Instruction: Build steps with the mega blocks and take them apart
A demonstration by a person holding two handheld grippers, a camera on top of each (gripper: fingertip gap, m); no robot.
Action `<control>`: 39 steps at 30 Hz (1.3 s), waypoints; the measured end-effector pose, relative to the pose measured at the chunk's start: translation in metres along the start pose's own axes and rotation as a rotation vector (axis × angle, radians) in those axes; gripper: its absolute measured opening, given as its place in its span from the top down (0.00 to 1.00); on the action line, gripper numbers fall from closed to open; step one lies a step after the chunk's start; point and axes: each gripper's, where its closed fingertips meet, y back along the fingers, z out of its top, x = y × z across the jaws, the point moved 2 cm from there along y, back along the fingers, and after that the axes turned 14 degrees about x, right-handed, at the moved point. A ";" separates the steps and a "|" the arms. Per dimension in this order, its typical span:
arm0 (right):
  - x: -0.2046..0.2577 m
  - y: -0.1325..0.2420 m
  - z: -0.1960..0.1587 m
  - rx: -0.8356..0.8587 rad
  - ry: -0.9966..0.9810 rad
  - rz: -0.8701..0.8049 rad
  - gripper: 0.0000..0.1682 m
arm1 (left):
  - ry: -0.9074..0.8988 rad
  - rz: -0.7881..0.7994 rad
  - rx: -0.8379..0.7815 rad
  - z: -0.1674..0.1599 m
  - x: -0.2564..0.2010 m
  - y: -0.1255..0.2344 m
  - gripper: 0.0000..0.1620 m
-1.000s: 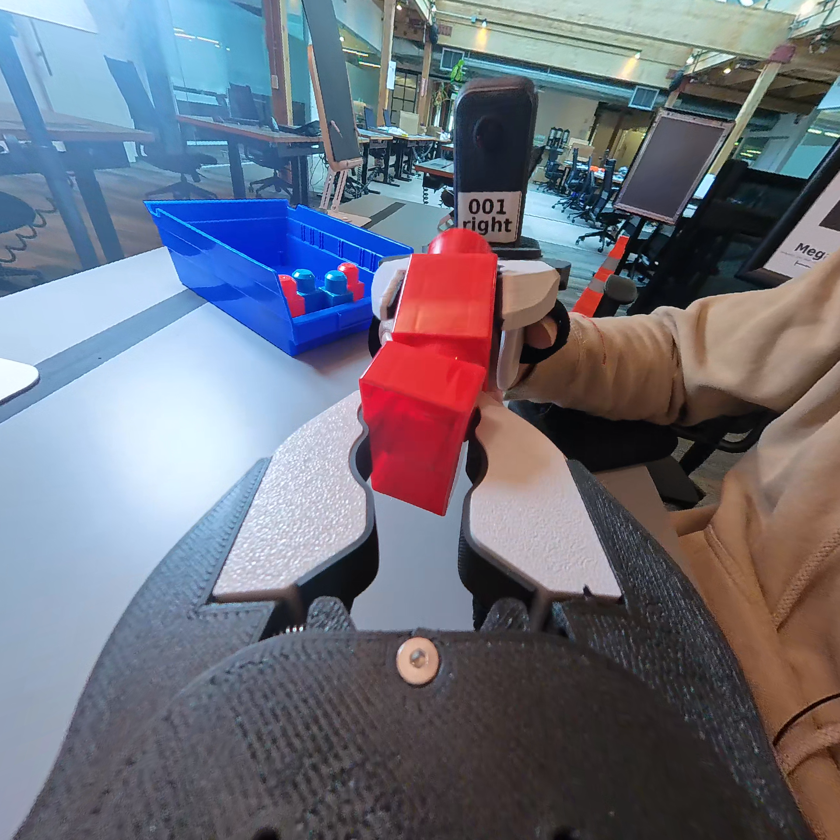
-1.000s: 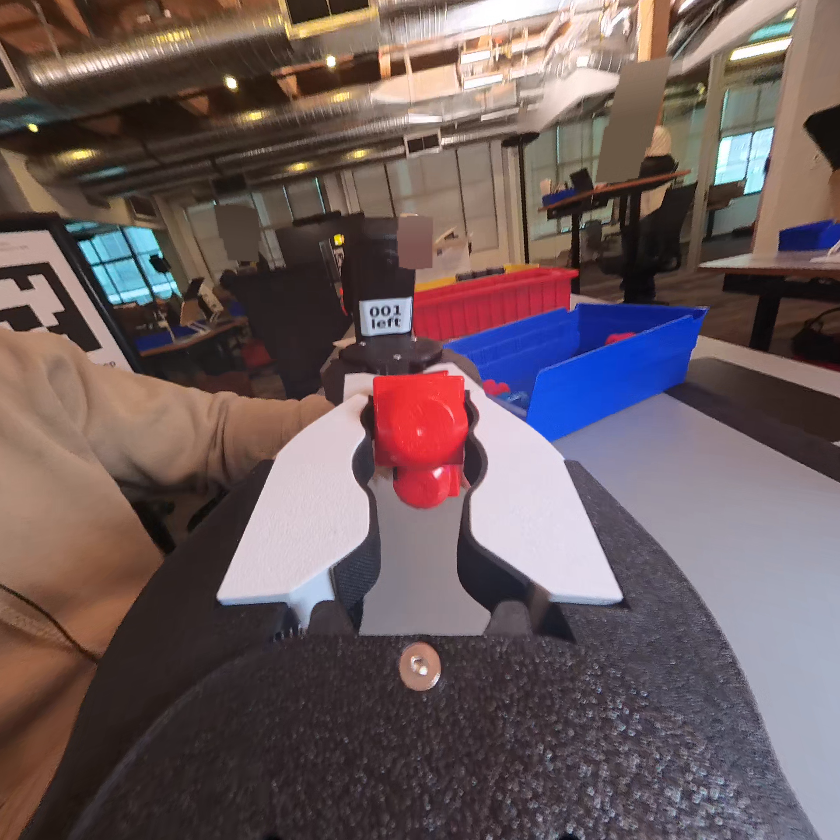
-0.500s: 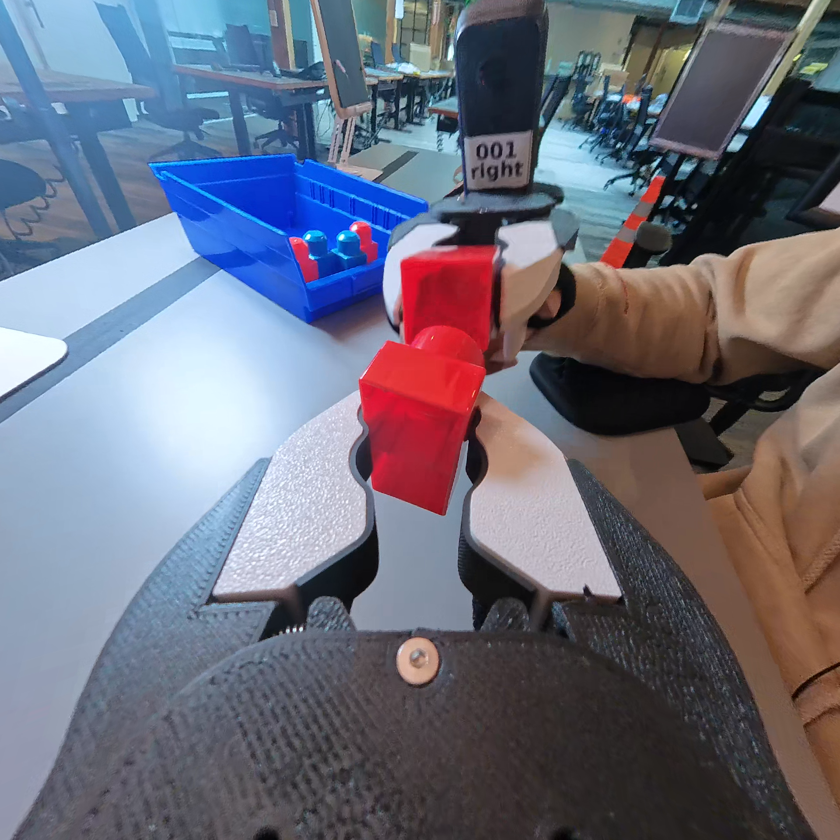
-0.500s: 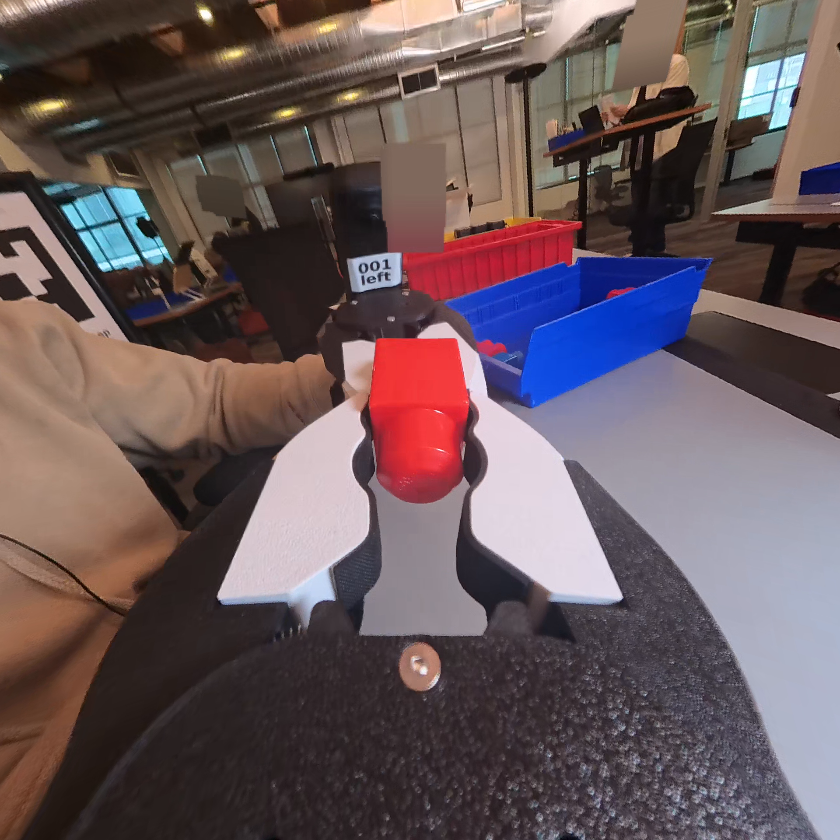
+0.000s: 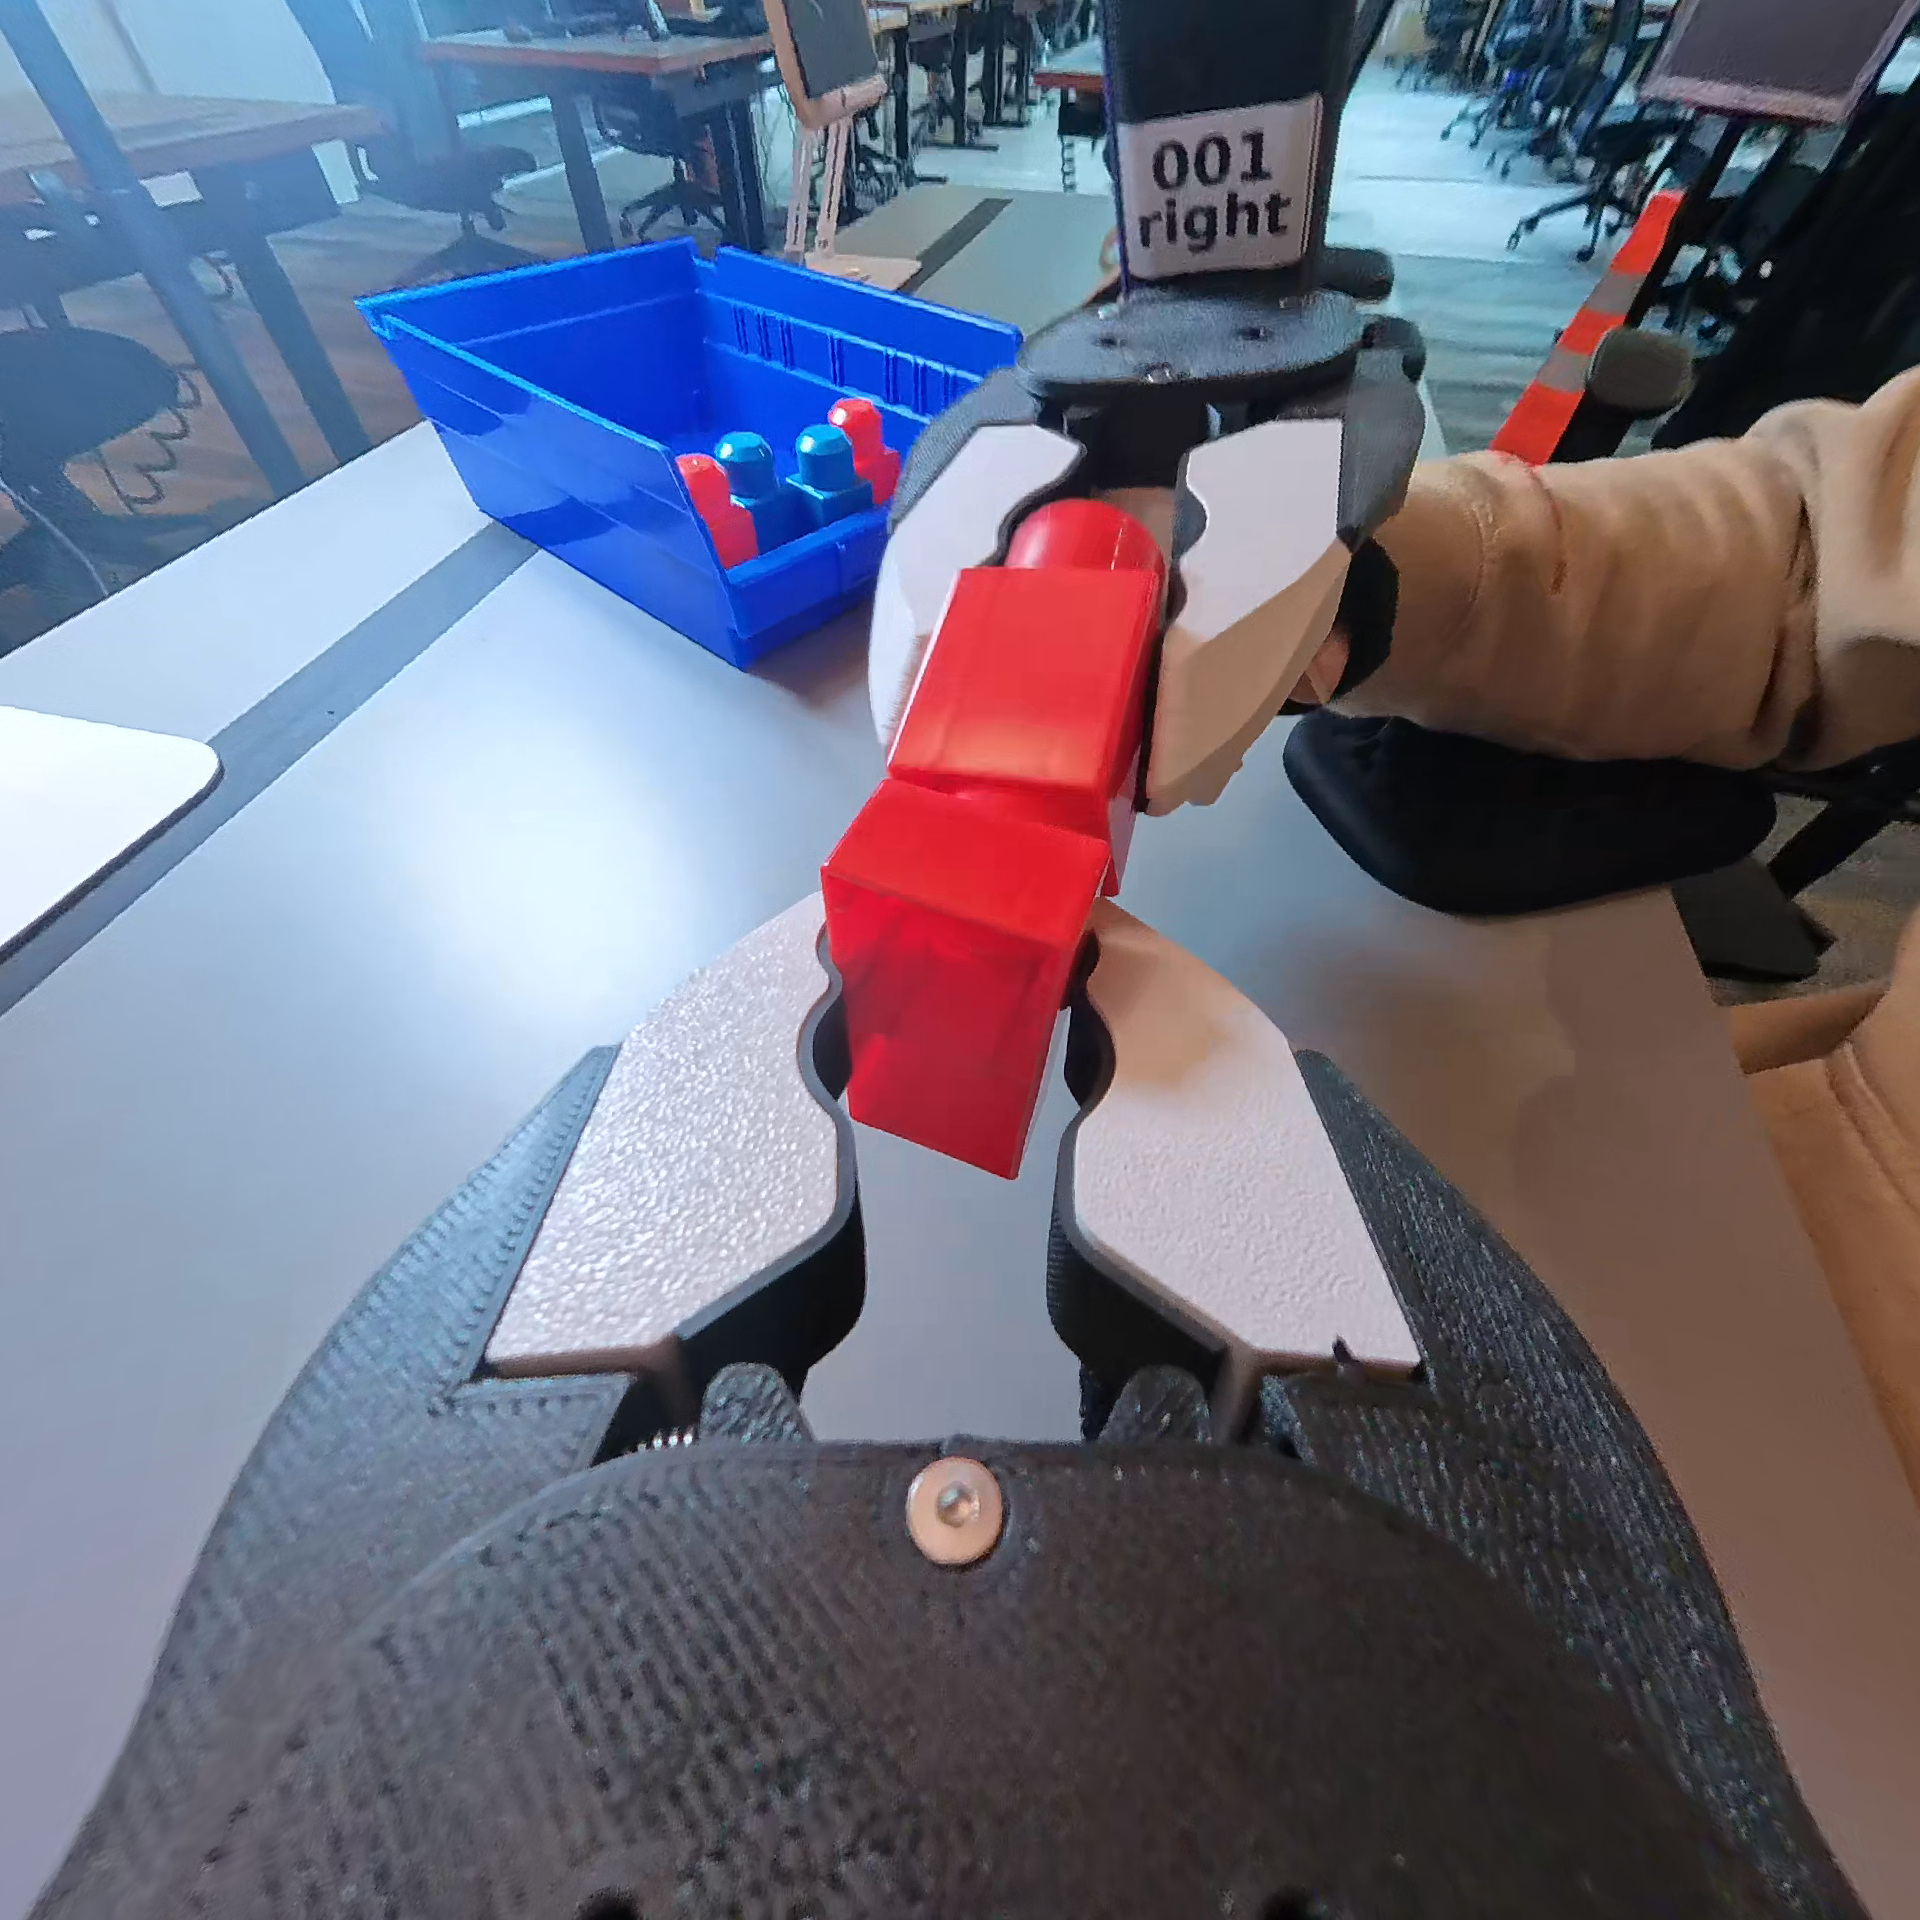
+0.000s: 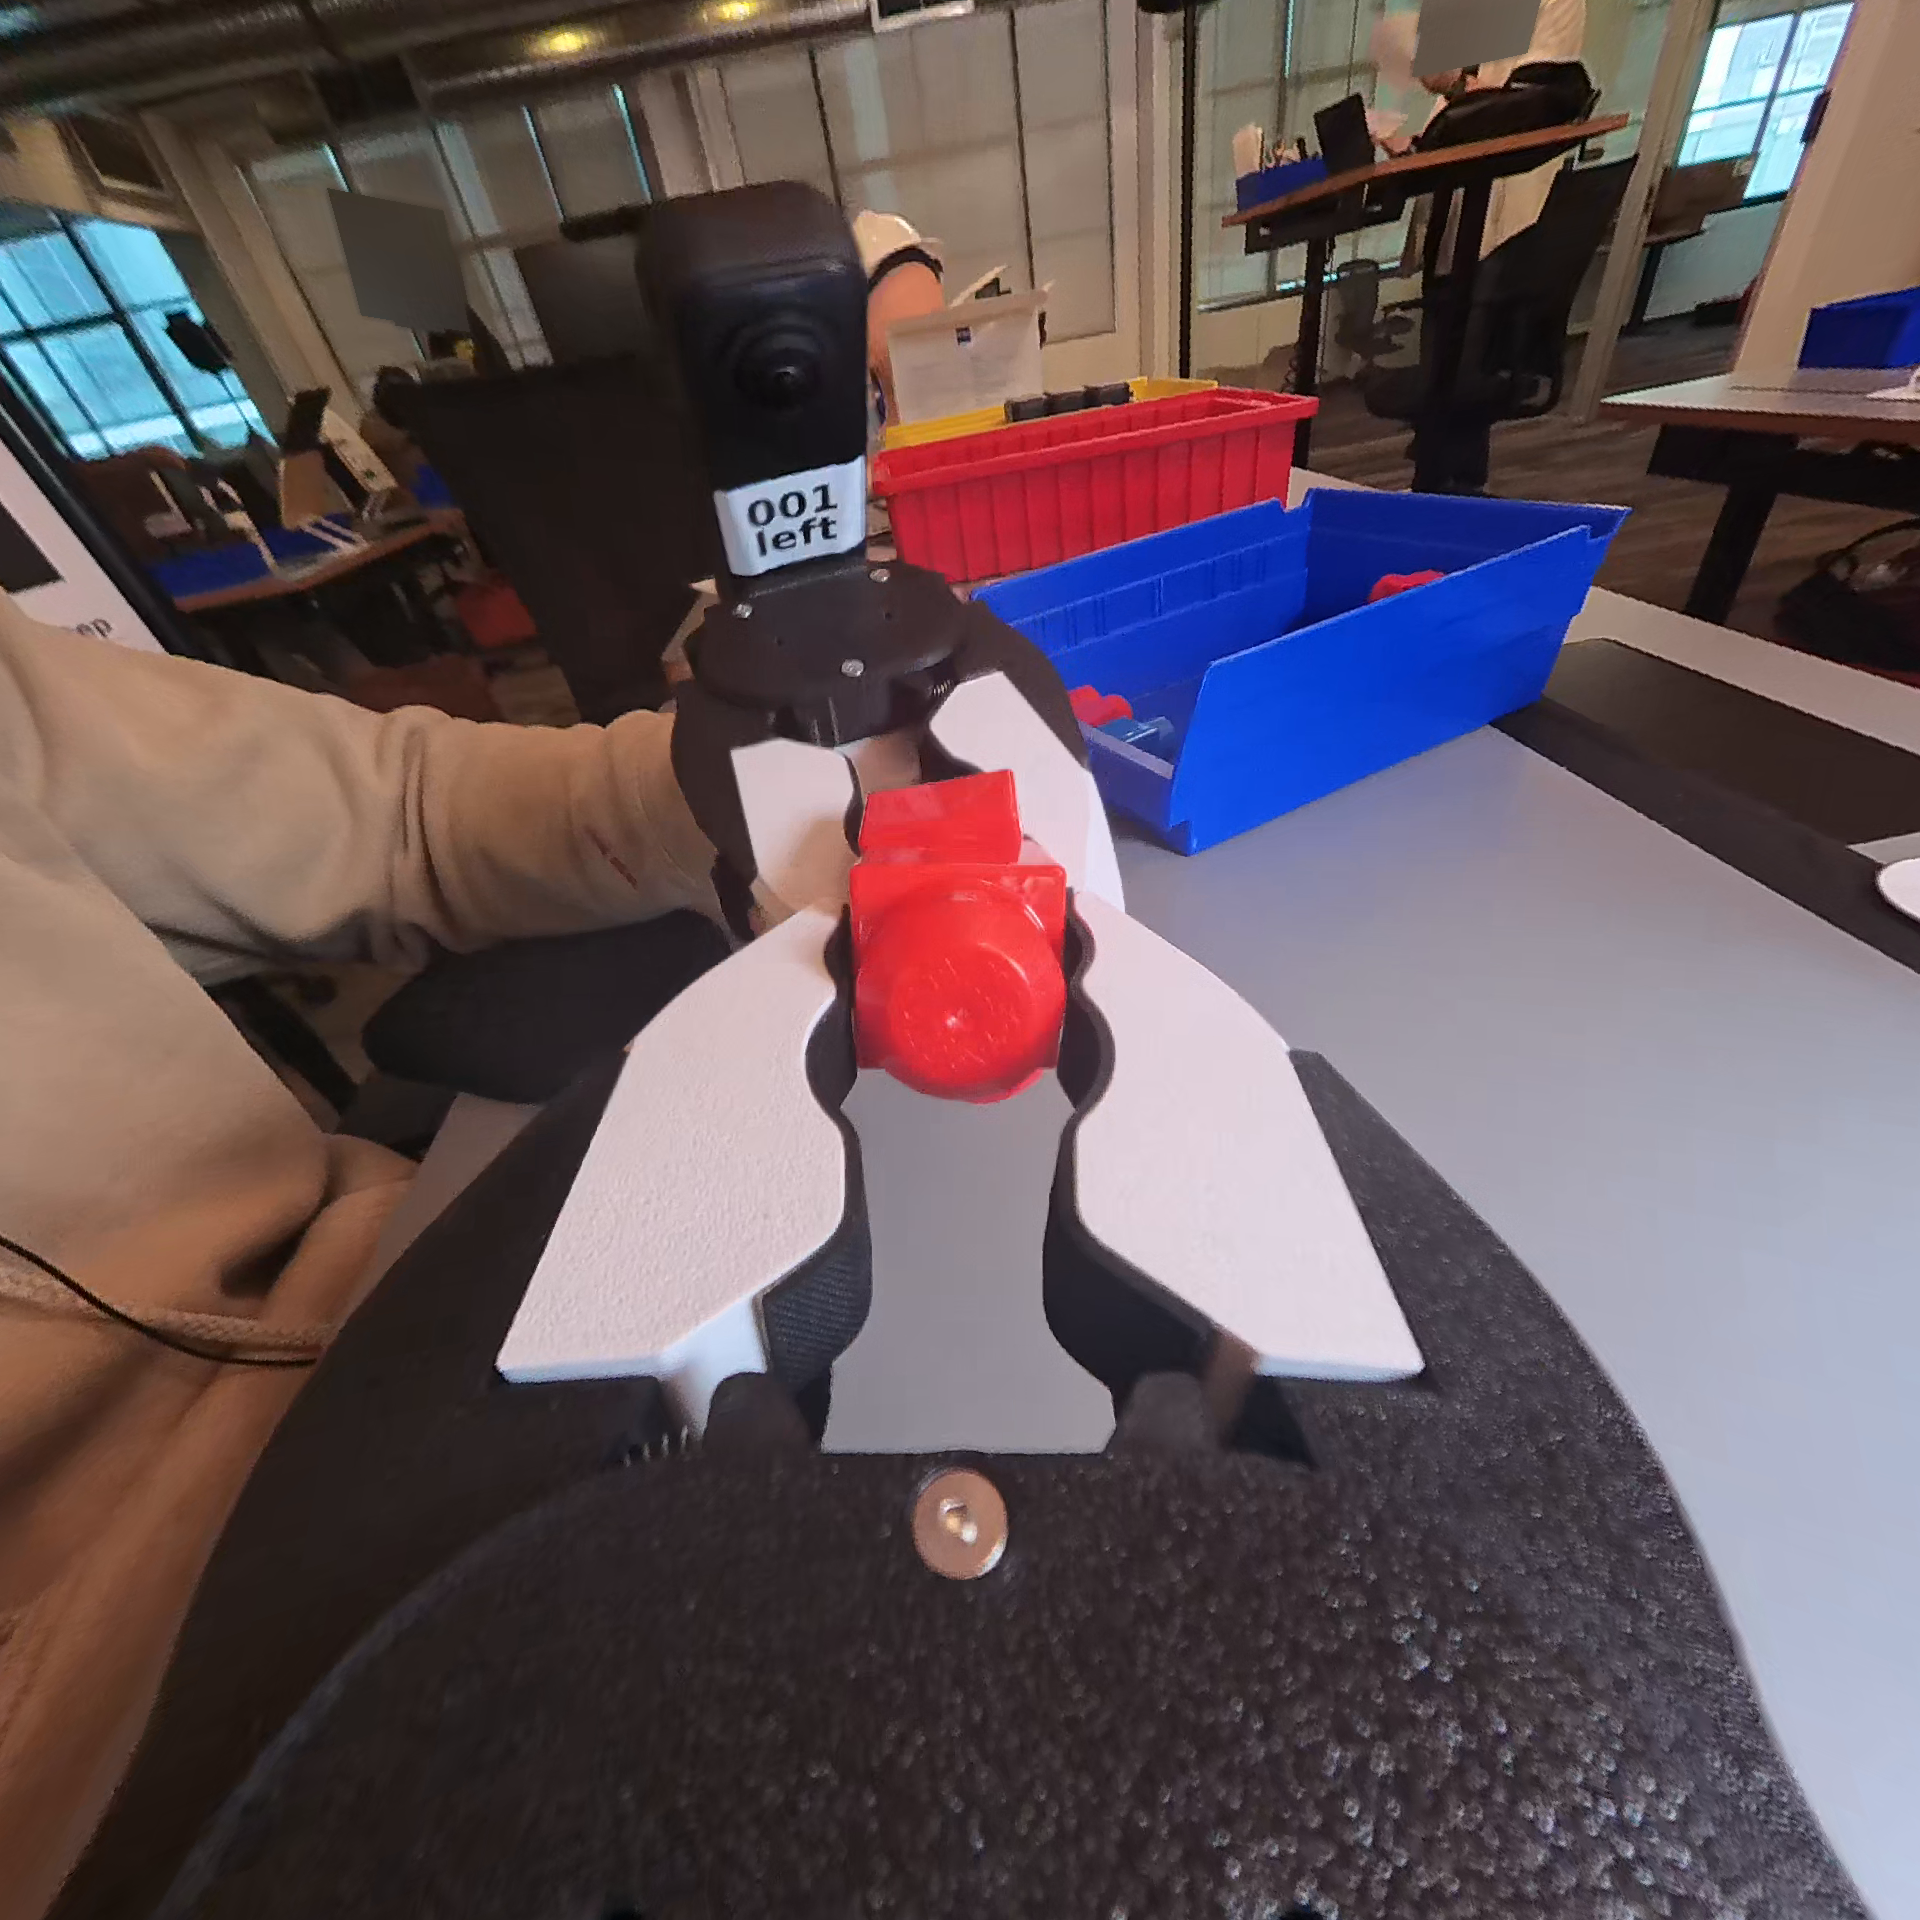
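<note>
Left wrist view, far left: we note a white board corner [image 5: 94, 800] on the grey table [image 5: 416, 935]. Next over, a blue bin [image 5: 582, 416] sits on the table, open end toward us; inside it, red and blue blocks [image 5: 790, 483] stand clustered against the low front lip.

Centre: our left gripper [image 5: 951, 997] pinches the near red block [image 5: 951, 1008], white fingers [image 5: 686, 1143] pressed on its two sides. That block is held above the table and meets the far red block [image 5: 1039, 696] end to end; the two look joined, slightly angled to each other. Whether they are fully seated we cannot tell.

Right of centre: the right gripper [image 5: 1039, 665] clamps the far red block, stud pointing back between its fingers. A beige sleeve [image 5: 1610, 582] runs off to the right.

Right wrist view, left to right: the sleeve [image 6: 312, 810], then the left gripper [image 6: 925, 821] opposite us, closed on its block [image 6: 940, 816]. Our right gripper [image 6: 956, 997] grips its block [image 6: 956, 987], round stud facing the camera. Farther right, the blue bin [image 6: 1351, 686], with a red bin [image 6: 1091, 488] behind it.
</note>
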 end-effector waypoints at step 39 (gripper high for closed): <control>-0.011 0.004 -0.026 0.227 -0.160 -0.008 0.67 | 0.265 -0.226 -0.082 -0.014 -0.002 -0.032 0.76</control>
